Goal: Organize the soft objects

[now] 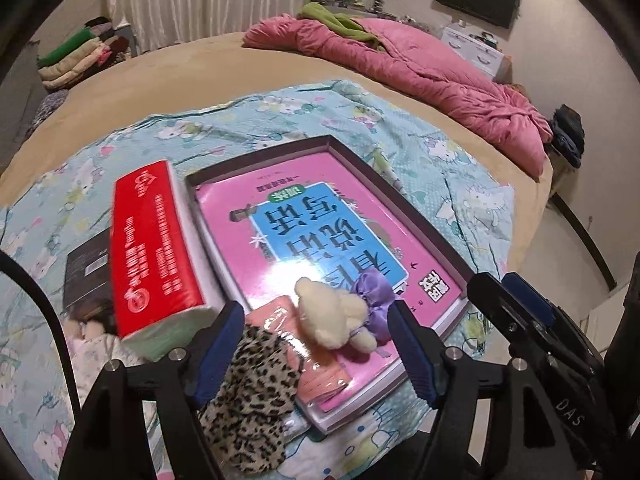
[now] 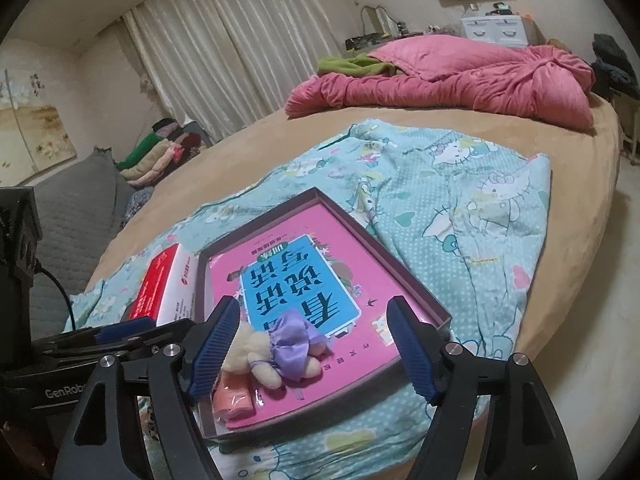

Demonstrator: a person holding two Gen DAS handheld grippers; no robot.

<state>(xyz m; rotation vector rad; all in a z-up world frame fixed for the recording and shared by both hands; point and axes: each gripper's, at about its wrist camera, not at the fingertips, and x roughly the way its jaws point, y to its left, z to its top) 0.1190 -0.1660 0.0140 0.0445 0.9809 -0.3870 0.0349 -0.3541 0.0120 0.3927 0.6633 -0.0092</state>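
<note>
A shallow box [image 1: 352, 160] [image 2: 416, 288] with a pink book inside lies on a teal cartoon-print blanket [image 1: 440, 168] [image 2: 460, 208]. A cream plush bear in a purple dress [image 1: 340, 312] [image 2: 280, 344] lies on the book beside a pink packet [image 1: 320, 376] [image 2: 234, 400]. My left gripper [image 1: 316, 348] is open; a leopard-print soft item [image 1: 252, 400] lies against its left finger. My right gripper [image 2: 316, 348] is open just in front of the bear.
A red tissue pack [image 1: 156, 248] [image 2: 168, 284] lies left of the box, with a dark box [image 1: 86, 276] and a doll [image 1: 92, 332] beside it. A pink quilt [image 1: 420, 68] [image 2: 460, 76] lies at the far side of the tan bed [image 1: 200, 76]. Folded clothes [image 1: 80, 56] are stacked far left.
</note>
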